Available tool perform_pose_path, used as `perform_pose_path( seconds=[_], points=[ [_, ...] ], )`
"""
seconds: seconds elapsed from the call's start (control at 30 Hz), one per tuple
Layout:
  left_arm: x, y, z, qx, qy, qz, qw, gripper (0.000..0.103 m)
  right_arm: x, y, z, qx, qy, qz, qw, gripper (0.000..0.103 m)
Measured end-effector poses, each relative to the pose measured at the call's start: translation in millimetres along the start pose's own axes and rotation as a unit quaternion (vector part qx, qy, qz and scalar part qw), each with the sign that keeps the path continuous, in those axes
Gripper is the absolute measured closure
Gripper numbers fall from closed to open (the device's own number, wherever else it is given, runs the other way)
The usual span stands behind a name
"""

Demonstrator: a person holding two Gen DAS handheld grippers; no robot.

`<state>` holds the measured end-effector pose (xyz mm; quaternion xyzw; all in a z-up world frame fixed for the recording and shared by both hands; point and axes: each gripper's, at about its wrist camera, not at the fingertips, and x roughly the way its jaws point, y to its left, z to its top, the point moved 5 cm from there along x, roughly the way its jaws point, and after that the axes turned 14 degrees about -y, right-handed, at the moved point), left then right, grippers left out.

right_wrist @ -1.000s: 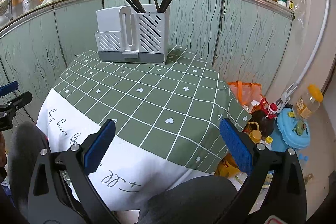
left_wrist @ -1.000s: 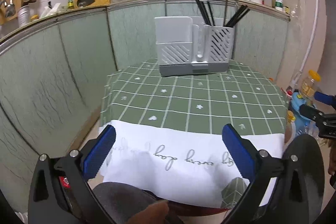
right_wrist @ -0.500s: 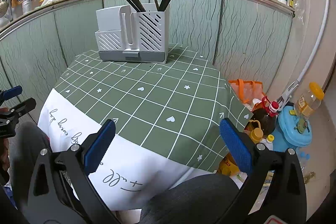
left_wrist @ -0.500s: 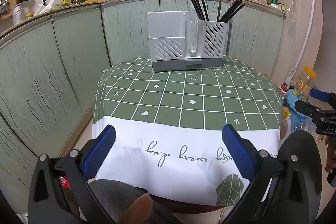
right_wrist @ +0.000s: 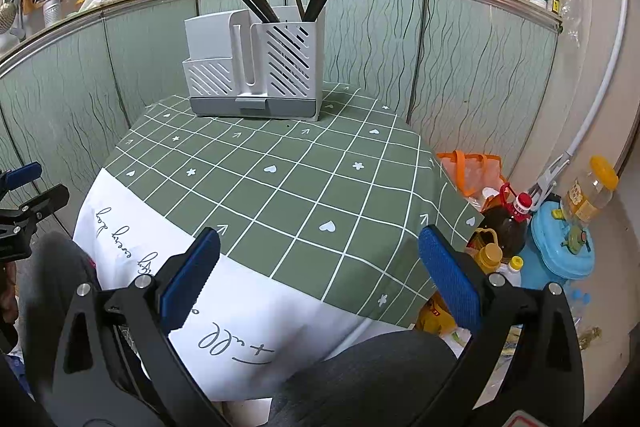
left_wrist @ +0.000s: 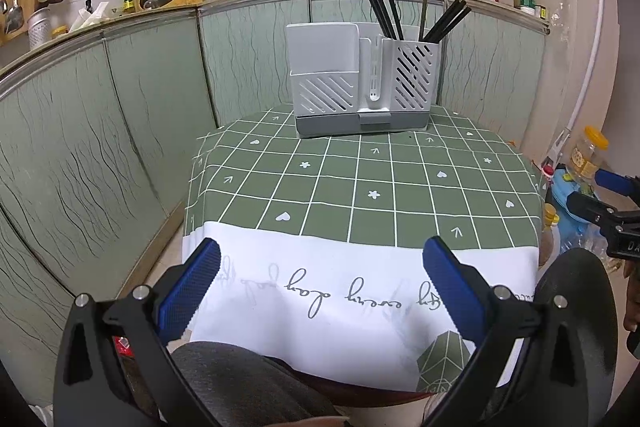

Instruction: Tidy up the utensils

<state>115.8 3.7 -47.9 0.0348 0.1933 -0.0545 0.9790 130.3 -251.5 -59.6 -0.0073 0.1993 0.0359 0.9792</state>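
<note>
Across the table from both empty, spread hand-held grippers stands the utensil holder (left_wrist: 362, 81).

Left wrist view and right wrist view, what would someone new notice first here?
Probably the grey utensil holder at the far end of the green checked tablecloth, with dark chopsticks fanning out of its right compartment. Nearer, the left gripper and right gripper both hang open and empty.

Matt grey plastic holder (left_wrist: 362, 83) on smooth printed tablecloth (left_wrist: 360, 187)
</note>
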Motion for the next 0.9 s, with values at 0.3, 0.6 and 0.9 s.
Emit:
perform_pose_path(
  seconds=[0.3,0.6,0.9],
  points=[
    [-0.6,1.5,-1.0,0.002,0.001,0.004,1.0000,0.004,1.5,-2.5,-1.3,0.002,0.006,-0.002,1.000,0.008],
    [-0.1,1.7,-1.9,0.003,0.004,0.004,1.0000,0.004,1.7,-2.1,-1.6,0.004,0.007,-0.001,1.000,0.008],
    [1.3,0.1,-3.1,0.007,0.009,0.007,0.9999,0.004,1.1,-2.2,-1.1,0.004,0.006,-0.002,1.000,0.008]
  ],
)
